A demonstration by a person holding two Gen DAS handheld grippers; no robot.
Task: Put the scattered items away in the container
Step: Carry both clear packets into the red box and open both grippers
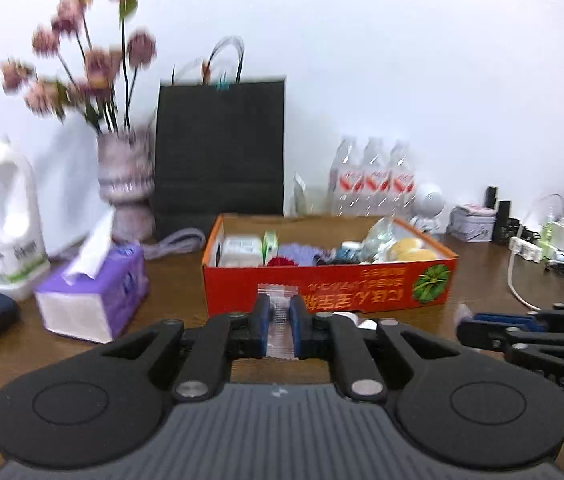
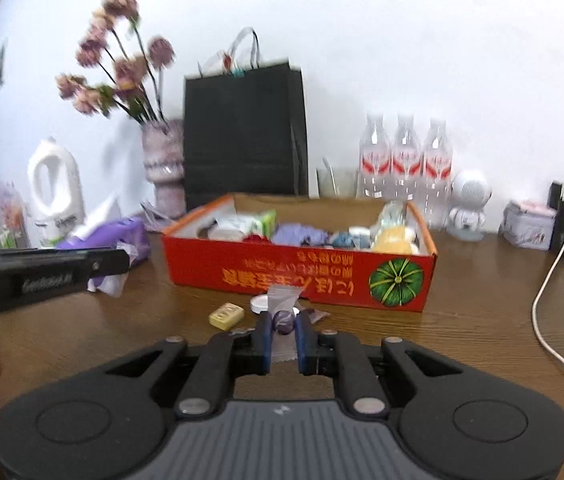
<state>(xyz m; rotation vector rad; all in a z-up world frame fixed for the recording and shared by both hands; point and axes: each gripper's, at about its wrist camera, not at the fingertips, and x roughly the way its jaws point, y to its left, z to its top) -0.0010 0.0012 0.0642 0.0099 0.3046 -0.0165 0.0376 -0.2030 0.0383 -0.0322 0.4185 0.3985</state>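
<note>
Clear packet [image 1: 281,322] pinched in left fingers, wrapped purple candy [image 2: 284,320] in right fingers.

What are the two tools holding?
The left tool pinches a clear plastic packet around its middle. The right tool pinches a purple wrapped candy by its round body.

Red box [image 2: 302,276], green pumpkin print [image 2: 396,282]; purple tissue pack [image 1: 94,292].
</note>
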